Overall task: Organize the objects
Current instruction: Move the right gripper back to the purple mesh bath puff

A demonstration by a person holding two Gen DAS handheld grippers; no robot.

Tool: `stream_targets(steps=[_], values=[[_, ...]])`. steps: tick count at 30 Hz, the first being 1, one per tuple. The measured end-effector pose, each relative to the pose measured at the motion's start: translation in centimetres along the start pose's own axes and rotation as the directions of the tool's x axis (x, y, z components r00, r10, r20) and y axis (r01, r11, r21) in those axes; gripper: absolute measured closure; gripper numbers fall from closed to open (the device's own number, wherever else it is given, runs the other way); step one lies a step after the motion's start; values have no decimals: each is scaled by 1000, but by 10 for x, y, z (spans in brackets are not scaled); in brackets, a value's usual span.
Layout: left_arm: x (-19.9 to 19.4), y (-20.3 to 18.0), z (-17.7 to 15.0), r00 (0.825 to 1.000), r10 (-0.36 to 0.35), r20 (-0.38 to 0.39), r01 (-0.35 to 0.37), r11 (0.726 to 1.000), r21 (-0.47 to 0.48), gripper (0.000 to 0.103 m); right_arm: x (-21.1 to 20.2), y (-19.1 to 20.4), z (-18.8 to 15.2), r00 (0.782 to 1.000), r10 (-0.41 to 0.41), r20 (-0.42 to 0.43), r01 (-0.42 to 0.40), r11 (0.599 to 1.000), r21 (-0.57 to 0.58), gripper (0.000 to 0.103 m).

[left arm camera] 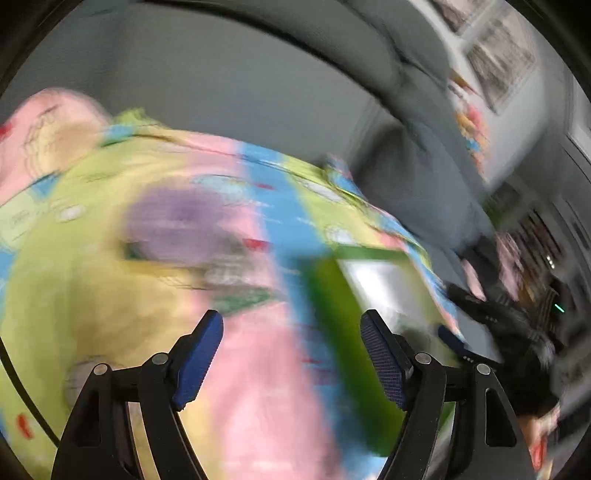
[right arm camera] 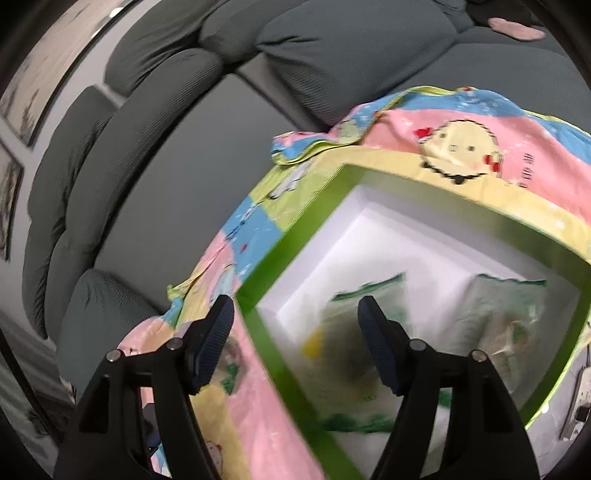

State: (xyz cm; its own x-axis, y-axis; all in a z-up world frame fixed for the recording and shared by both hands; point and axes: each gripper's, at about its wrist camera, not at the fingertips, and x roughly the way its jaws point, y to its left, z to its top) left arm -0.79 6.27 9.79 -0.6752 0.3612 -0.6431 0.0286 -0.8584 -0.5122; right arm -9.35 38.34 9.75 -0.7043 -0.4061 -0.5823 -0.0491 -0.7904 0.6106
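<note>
A green-rimmed box (right arm camera: pixel 295 236) with a white inside lies on a colourful patchwork cloth (right arm camera: pixel 498 122). Two green-and-white packets lie in it, one at the left (right arm camera: pixel 354 354) and one at the right (right arm camera: pixel 506 317). My right gripper (right arm camera: pixel 295 317) is open and empty, straddling the box's near-left rim above the left packet. In the blurred left wrist view, my left gripper (left arm camera: pixel 291 328) is open and empty over the cloth (left arm camera: pixel 110 229), with the box's green rim (left arm camera: pixel 343 332) by its right finger. The other gripper (left arm camera: pixel 491 317) shows dark at the right.
The cloth lies on a grey sofa (right arm camera: pixel 177 166) with padded back cushions (right arm camera: pixel 332 40). A pink-and-dark item (right arm camera: pixel 513 26) sits at the sofa's far right. Framed pictures (left arm camera: pixel 495 55) hang on the wall. A white object (right arm camera: pixel 580 391) lies right of the box.
</note>
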Motion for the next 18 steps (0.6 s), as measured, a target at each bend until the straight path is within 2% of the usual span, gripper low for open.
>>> stream_targets(steps=[3, 5, 7, 10, 12, 18], values=[[-6, 45, 4, 993, 114, -6, -114, 987, -117, 26, 3, 26, -10, 1000, 3, -7, -4, 996, -85, 29], [-16, 66, 6, 990, 140, 24, -134, 977, -165, 26, 6, 47, -20, 1000, 17, -18, -19, 989, -150, 26], [-23, 81, 9, 990, 134, 37, -123, 970, -209, 26, 9, 62, -29, 998, 43, -40, -50, 980, -192, 25], [-32, 95, 11, 995, 84, 60, -67, 966, -249, 26, 19, 86, -44, 991, 99, -95, -119, 964, -239, 25], [-36, 102, 14, 995, 81, 65, -61, 963, -263, 26, 31, 103, -55, 983, 117, -143, -152, 951, -269, 25], [-51, 129, 16, 994, 74, 78, -45, 944, -327, 26, 73, 160, -81, 978, 24, -207, -107, 911, -399, 25]])
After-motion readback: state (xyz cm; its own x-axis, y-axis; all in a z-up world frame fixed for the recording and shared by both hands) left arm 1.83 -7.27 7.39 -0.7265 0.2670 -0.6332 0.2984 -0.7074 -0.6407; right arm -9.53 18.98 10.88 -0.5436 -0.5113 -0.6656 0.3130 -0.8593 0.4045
